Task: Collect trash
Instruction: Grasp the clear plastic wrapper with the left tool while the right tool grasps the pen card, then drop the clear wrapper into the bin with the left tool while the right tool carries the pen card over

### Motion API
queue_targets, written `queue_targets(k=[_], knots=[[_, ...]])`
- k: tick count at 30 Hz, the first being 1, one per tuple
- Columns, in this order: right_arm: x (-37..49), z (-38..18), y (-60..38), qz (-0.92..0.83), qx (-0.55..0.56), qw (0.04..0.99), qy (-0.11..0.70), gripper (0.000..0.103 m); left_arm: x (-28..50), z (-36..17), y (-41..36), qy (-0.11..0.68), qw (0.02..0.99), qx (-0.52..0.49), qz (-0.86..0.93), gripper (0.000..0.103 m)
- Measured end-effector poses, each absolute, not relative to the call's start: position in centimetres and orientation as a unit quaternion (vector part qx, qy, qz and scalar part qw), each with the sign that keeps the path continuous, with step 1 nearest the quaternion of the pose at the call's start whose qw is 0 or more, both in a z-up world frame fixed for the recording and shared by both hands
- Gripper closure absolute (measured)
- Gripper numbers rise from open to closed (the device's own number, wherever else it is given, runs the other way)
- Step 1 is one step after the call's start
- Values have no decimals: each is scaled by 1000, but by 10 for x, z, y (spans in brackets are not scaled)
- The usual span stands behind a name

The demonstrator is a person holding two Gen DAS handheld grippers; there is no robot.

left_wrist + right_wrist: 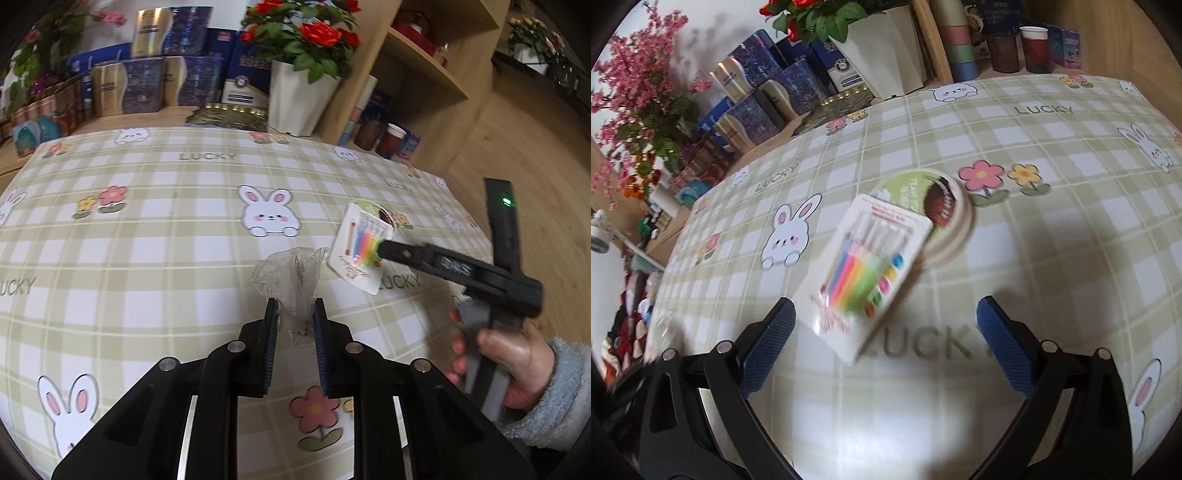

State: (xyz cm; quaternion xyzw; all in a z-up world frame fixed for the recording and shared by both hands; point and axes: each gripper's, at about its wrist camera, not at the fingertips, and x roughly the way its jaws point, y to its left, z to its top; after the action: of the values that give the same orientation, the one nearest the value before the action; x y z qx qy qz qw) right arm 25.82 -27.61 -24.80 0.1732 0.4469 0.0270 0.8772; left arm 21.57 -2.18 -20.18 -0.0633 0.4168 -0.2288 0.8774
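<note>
**Q:** Tongs first: how many, and how do they stand?

**R:** Two. The left tongs (294,314) are clamped on one crumpled clear plastic wrapper (291,275), which sticks up from between the blue pads. The right tongs (885,314) stand wide apart with nothing between the pads. A hand (513,363) in a fuzzy blue sleeve (554,391) grips their handle in the left view.

**Q:** What trash do you count?

**R:** Three pieces. The wrapper, one flat white pack of coloured candles (866,271), and one round lid (934,206) with a green and brown label.

**Q:** Where do those lie relative to the tongs?

**R:** The wrapper is between the left pads, above the desk (147,229). The candle pack lies on the checked tablecloth just ahead of the right tongs, nearer the left-hand pad, its far end overlapping the lid. In the left view the right tongs' tip sits at the pack's (360,245) edge; I cannot tell whether it touches.

**Q:** Anything hard to read?

**R:** The candle pack is blurred, so its print is illegible. The lid is partly covered by the pack. One white pot of red roses (303,92) stands behind the desk, with a stack of blue and gold boxes (155,85) beside it; I cannot count them.
</note>
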Motion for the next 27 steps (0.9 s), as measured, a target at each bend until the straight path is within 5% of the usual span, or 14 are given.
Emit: queue_targets(k=[6,8,11,27], knots=[[284,-255,-266,-22,166,875,454,9,206,-203,0,414,880,-79,-218,84],[291,-259,-265,-32,162,869,466,21,203,-204,5,414,880,-84,-216,84],[287,-257,-266,-17,161,869,468,55,197,-204,11,412,880,-90,-217,84],[174,-249,-315,14,197,869,455,63,161,-204,1,412,872,-94,-246,84]])
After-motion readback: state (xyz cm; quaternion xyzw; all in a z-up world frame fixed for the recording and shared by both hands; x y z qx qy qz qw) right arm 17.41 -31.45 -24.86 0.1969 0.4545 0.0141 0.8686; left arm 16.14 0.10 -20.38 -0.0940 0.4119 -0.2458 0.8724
